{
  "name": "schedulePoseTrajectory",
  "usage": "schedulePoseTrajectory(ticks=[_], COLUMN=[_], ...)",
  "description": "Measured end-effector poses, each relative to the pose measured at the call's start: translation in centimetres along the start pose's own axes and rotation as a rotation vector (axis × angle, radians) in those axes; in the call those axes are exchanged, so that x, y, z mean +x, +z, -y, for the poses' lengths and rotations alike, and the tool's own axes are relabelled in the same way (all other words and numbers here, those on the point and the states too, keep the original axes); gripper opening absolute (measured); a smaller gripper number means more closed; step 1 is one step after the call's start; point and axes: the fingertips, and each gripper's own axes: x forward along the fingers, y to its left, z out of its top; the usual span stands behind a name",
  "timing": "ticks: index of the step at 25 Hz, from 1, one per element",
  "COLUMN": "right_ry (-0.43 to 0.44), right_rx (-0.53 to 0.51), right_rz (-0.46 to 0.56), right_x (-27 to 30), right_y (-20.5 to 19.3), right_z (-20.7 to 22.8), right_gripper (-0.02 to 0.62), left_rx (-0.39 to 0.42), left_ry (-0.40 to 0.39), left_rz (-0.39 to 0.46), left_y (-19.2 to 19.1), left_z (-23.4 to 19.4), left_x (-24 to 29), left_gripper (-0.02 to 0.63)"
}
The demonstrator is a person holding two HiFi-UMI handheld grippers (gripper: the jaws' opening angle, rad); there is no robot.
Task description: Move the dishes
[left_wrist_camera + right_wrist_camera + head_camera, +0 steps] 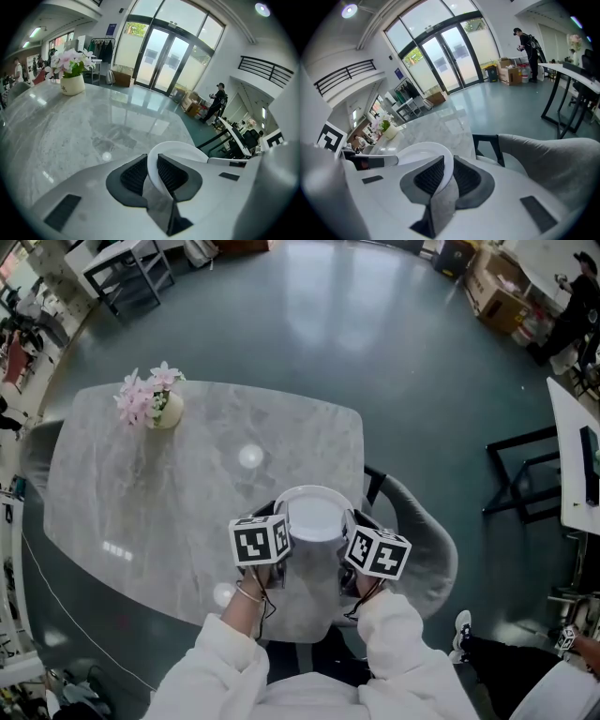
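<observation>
while between two tools (151, 172) (448, 176), one white dish (315, 518); one vase (165, 412)

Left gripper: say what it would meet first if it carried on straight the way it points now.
Likely the grey marble tabletop. The left gripper, jaws shut on the rim of the round white dish, points down at bare marble, though depth is hard to judge.

The left gripper (152, 176) and right gripper (449, 176) are held side by side before the body, angled downward. Each one's jaws are clamped on the plate (314, 517) rim (opposite sides). Both arms are bent, sleeved in white.
</observation>
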Motion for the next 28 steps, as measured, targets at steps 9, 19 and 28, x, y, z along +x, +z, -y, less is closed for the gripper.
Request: schedulePoseTrajectory(ticks=[9,19,28], right_ry=[0.002,-0.004,-0.006], right_rx=[0.017,0.019,0.021], right_rz=[-0.033,-0.047,-0.048], right_x=[1.5,2.4,2.6], right_y=[-1.4,-1.9,-2.0], right_z=[0.7,1.0,1.2], right_gripper=[0.115,0.114,0.11], left_rx=[-0.008,-0.023,-0.032], left_ry=[0.012,0.008,0.0], left_rz=[-0.026,-0.047,-0.041], left_y=[-0.8,-1.7,-1.7], left_z=[-0.9,-1.6,-1.6], left_x=[1.8,3.1,3.3], left_gripper=[0.067,0.067,0.067])
